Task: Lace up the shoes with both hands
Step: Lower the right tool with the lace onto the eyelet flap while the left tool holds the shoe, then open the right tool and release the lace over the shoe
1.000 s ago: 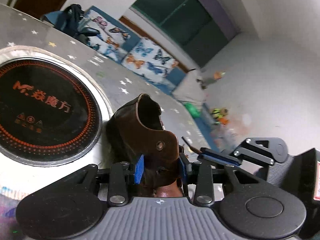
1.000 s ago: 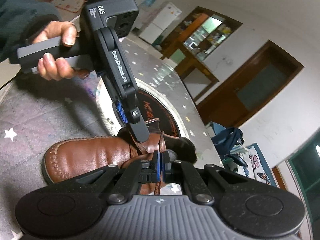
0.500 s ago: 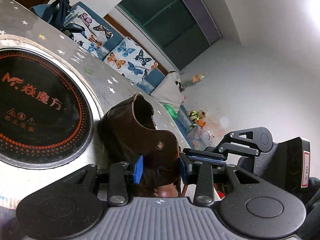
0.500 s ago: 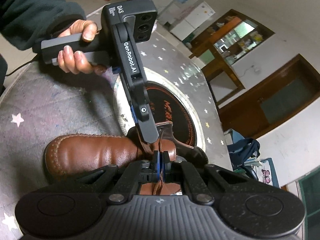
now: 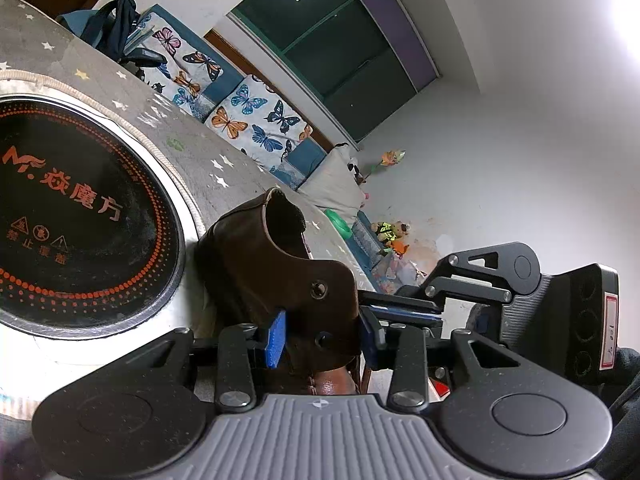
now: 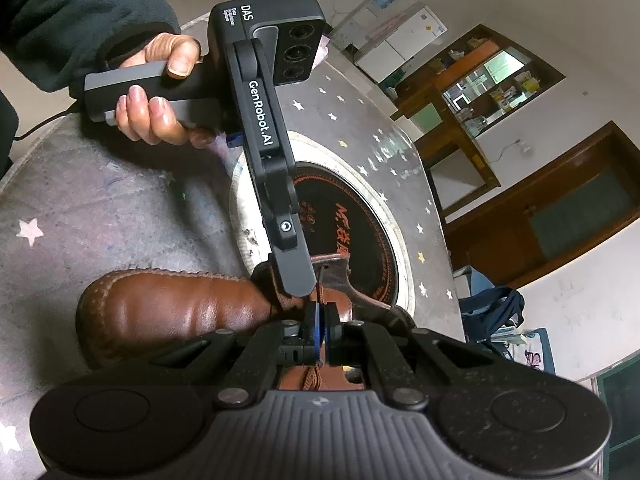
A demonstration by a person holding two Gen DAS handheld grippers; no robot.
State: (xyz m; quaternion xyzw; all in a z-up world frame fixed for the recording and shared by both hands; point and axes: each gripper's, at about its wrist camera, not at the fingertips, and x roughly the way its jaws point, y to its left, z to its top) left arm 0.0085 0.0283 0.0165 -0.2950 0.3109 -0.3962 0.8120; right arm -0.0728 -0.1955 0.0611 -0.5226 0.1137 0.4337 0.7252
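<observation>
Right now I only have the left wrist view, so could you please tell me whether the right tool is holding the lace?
Observer: Yes. The right tool is shut on the thin dark lace, close over the brown shoe.
Operator: Thank you. Which way does the toe point?
Observer: In the right wrist view the toe points toward the left edge of the picture, away from the black cooker disc.
Operator: And what is holding my left tool?
Observer: A hand in a dark sleeve grips its handle, above the grey star-patterned table.
</observation>
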